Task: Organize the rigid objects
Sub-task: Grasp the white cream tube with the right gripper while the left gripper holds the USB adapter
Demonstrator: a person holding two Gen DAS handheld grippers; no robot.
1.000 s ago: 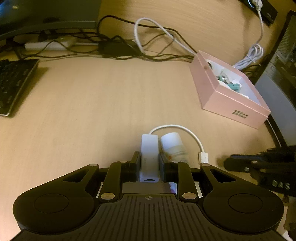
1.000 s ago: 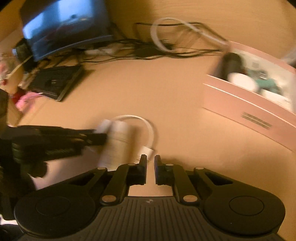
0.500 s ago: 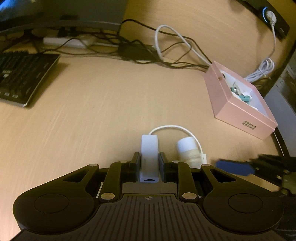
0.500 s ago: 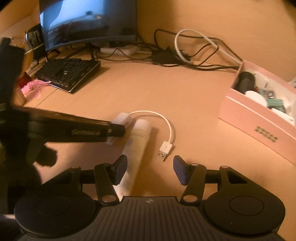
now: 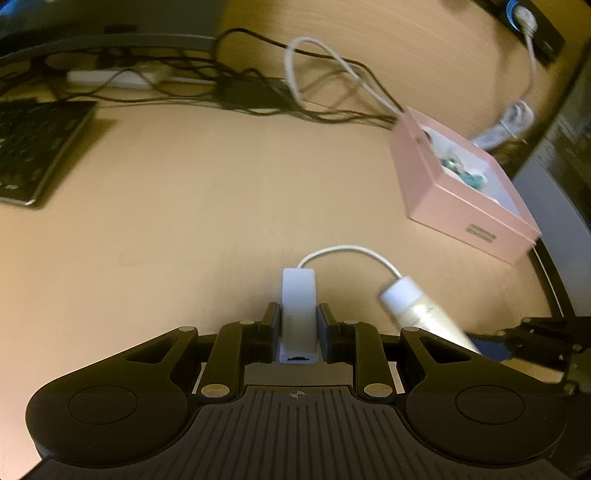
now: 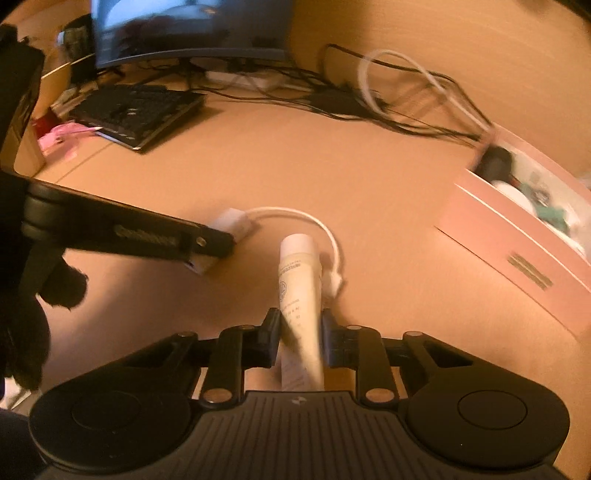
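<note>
My left gripper point(image 5: 298, 320) is shut on a white USB adapter point(image 5: 298, 306) whose thin white cable point(image 5: 351, 253) loops to the right. My right gripper point(image 6: 298, 326) is shut on a cream tube with a white cap point(image 6: 300, 280), lifted slightly off the desk. The tube point(image 5: 421, 308) shows tilted in the left wrist view, with the right gripper point(image 5: 524, 341) at its lower end. In the right wrist view the left gripper point(image 6: 218, 245) holds the adapter point(image 6: 231, 225), and the cable's USB plug point(image 6: 334, 282) lies beside the tube. A pink box point(image 5: 461, 192) stands at the right.
The pink box point(image 6: 517, 243) holds several small items. A black keyboard point(image 6: 136, 110), a monitor point(image 6: 192, 29) and a tangle of black and white cables point(image 5: 258, 92) line the back of the wooden desk point(image 5: 203, 203). A dark case point(image 5: 554, 192) stands beyond the box.
My right gripper was open beside the tube and has closed on it and lifted it. My left gripper has kept hold of the adapter and moved little.
</note>
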